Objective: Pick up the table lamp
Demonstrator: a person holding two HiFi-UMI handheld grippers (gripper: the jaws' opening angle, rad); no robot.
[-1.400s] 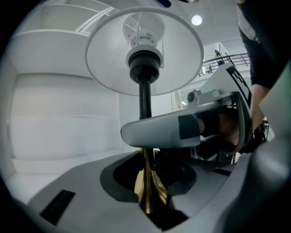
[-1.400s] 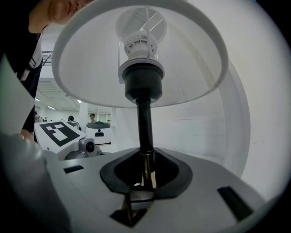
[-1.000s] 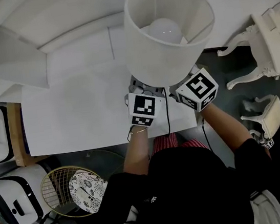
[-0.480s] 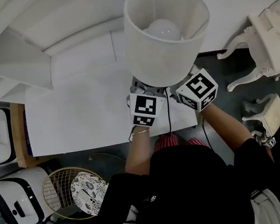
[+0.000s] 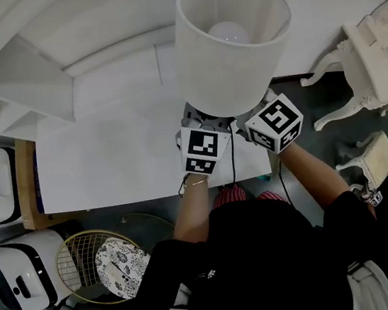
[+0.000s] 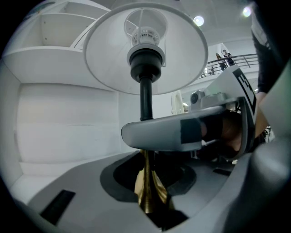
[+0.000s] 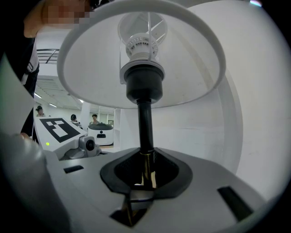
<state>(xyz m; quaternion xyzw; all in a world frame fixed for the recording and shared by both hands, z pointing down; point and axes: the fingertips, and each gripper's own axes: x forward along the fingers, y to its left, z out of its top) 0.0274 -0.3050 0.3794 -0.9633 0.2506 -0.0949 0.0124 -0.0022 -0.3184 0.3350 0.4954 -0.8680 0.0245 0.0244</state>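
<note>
Table lamp [image 5: 229,74] sits a touch higher and further right in the head view than a second ago, and its bulb [image 5: 228,32] is now nearer the far rim of the shade. Both marker cubes have barely shifted. Head view: lamp is upright over the near edge of the white table [image 5: 109,162]. The shade covers stem and base, so can't tell whether the base is clear of the tabletop. Left gripper [image 5: 193,120] and right gripper [image 5: 244,122] reach in under the shade side by side, tips hidden there. Black cable [image 5: 232,160] drops between the cubes over the table edge. Wire basket [image 5: 87,262] is on the floor, lower left. Left gripper view: jaws stand fairly wide, clamped on the flared brass part of the stem [image 6: 148,193], which sits in the dark notch. Black upper stem [image 6: 145,98] rises to the socket and the shade's underside. Right gripper's grey finger [image 6: 182,132] crosses the stem just above the left grip. Right gripper view: jaws narrower, closed on the thin brass stem [image 7: 146,170] just under the black tube. Left gripper's body and cube show at the left edge. Lamp is held by both tools, one grip above the other.
</note>
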